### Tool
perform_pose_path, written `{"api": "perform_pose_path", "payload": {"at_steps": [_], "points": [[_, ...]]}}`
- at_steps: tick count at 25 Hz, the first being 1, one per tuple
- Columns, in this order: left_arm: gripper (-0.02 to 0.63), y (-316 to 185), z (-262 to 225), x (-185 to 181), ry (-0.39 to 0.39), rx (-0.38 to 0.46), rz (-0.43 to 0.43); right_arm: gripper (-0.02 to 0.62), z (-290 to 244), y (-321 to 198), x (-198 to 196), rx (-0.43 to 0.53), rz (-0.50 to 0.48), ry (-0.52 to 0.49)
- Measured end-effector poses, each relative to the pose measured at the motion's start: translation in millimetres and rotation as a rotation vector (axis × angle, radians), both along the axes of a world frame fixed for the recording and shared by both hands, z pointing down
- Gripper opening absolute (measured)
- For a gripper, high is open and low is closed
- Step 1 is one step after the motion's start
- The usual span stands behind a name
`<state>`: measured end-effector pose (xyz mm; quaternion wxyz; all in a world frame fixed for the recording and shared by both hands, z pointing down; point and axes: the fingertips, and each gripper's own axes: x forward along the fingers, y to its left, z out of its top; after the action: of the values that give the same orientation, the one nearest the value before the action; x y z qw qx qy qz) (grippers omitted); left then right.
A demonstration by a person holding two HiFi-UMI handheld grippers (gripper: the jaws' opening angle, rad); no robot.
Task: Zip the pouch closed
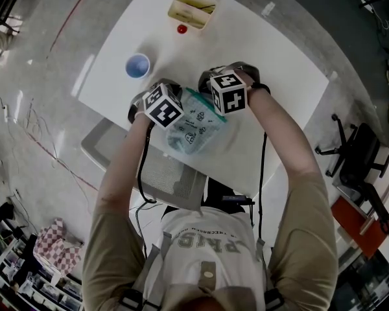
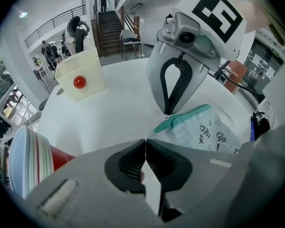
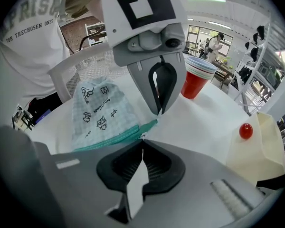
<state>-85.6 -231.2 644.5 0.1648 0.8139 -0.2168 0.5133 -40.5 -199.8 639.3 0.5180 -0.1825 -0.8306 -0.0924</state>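
Observation:
A pale checked pouch point(image 1: 193, 127) with a teal zipper band point(image 3: 115, 138) lies on the white table point(image 1: 272, 76), just in front of the person. Both grippers meet at the same end of the zipper. My left gripper point(image 2: 146, 140) is shut, and the thin tip of the teal band point(image 2: 180, 118) runs into its closed jaws. My right gripper point(image 3: 142, 140) is shut too, with a small pale zipper pull pinched at its tips. Each gripper sees the other's grey fingers point(image 2: 173, 87) point(image 3: 159, 87) coming down onto the band's end.
A stack of cups point(image 1: 137, 65) point(image 3: 197, 77) point(image 2: 33, 160) stands to the left of the pouch. A cream box point(image 1: 191, 8) point(image 2: 80, 77) sits at the table's far edge with a red ball point(image 1: 181, 28) point(image 3: 246, 131) beside it. A mesh chair point(image 1: 149, 167) stands under the near edge.

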Motion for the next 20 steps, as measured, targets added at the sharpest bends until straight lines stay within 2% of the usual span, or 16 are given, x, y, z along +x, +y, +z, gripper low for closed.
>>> {"api": "perform_pose_path", "payload": {"at_steps": [7, 20], "points": [[0.012, -2, 1, -1, 0.016, -0.003, -0.022, 0.005, 0, 2, 5, -0.014, 0.028, -0.004], [0.012, 3, 5, -13, -0.01, -0.023, -0.033, 0.005, 4, 13, 18, -0.021, 0.039, 0.014]]}}
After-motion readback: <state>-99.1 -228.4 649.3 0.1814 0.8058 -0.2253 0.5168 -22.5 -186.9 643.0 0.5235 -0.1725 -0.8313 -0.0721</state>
